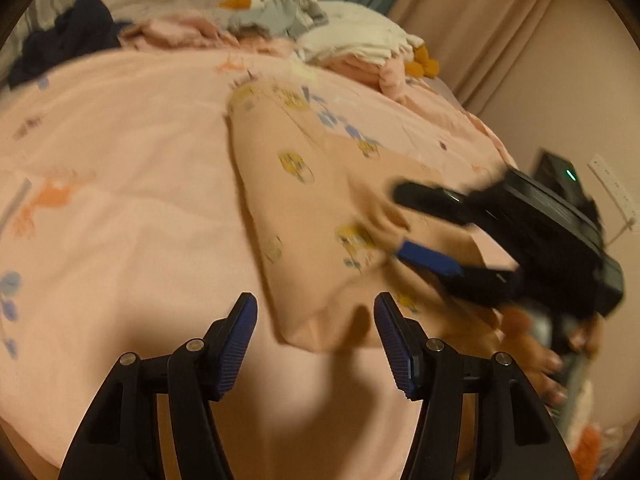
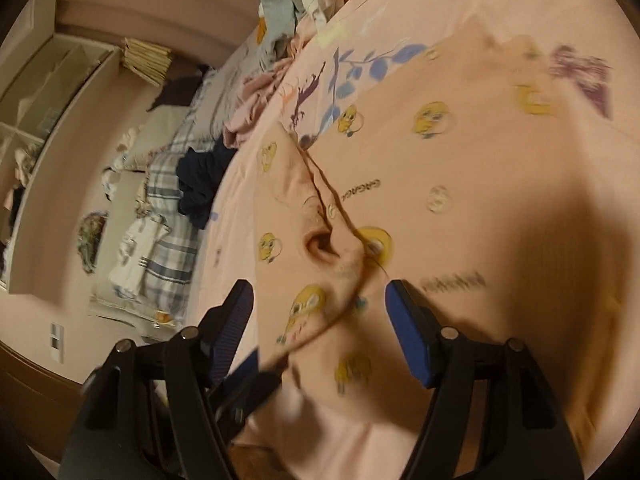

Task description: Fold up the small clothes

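A small peach garment [image 1: 304,208] printed with yellow cartoon chicks lies partly folded on the pink bedspread [image 1: 120,200]. My left gripper [image 1: 316,320] is open and empty, just in front of the garment's near corner. My right gripper [image 1: 394,224] reaches in from the right with its jaws apart over the garment's right side. In the right wrist view the right gripper [image 2: 320,304] is open and a fold of the garment [image 2: 440,184] lies between its fingers. The left gripper's fingers [image 2: 248,388] show at the lower left there.
A pile of clothes lies at the far side of the bed: a dark navy item [image 1: 68,44], pink items [image 1: 180,32], grey [image 1: 276,16] and white ones [image 1: 360,44]. A plaid blanket [image 2: 176,240] and shelves [image 2: 40,92] lie beyond the bed. A wall stands to the right [image 1: 540,80].
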Action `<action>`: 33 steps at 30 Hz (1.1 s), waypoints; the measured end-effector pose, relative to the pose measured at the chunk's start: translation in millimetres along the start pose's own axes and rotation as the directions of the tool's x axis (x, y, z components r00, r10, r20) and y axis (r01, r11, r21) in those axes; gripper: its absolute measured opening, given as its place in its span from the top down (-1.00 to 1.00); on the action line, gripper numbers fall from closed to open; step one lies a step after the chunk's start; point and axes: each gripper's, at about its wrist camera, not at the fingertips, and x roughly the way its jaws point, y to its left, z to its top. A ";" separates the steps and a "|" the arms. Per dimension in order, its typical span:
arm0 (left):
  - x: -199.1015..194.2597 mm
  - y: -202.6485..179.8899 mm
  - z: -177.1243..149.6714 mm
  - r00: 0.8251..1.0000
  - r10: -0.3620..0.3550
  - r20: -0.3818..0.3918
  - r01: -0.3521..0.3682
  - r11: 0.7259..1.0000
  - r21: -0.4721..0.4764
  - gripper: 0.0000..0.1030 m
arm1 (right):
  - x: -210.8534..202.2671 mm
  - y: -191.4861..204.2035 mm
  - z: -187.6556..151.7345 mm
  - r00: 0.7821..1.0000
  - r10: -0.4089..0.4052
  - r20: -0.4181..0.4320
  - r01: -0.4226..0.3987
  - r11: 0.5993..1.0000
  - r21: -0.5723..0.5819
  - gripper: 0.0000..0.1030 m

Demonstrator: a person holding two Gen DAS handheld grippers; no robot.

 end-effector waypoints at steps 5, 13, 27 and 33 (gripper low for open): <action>11.9 -6.8 -3.7 0.998 -0.056 -0.038 0.055 0.998 -0.014 -0.15 | 23.3 12.1 13.5 0.999 -0.043 -0.006 0.043 0.996 -0.074 0.69; 18.5 -5.6 -1.7 0.999 0.038 0.011 -0.037 0.999 -0.030 0.32 | -4.9 2.3 16.7 0.991 0.086 0.101 -0.084 0.996 -0.031 0.83; 30.3 -43.1 -14.0 0.966 0.242 0.090 -0.253 0.956 0.147 0.38 | -133.0 -24.7 -18.3 0.912 0.057 0.407 -0.072 0.997 0.021 0.84; 26.3 -44.1 -17.7 0.966 0.248 0.076 -0.257 0.952 0.166 0.38 | -144.8 -38.0 -33.4 0.920 0.000 0.392 -0.009 1.000 0.020 0.84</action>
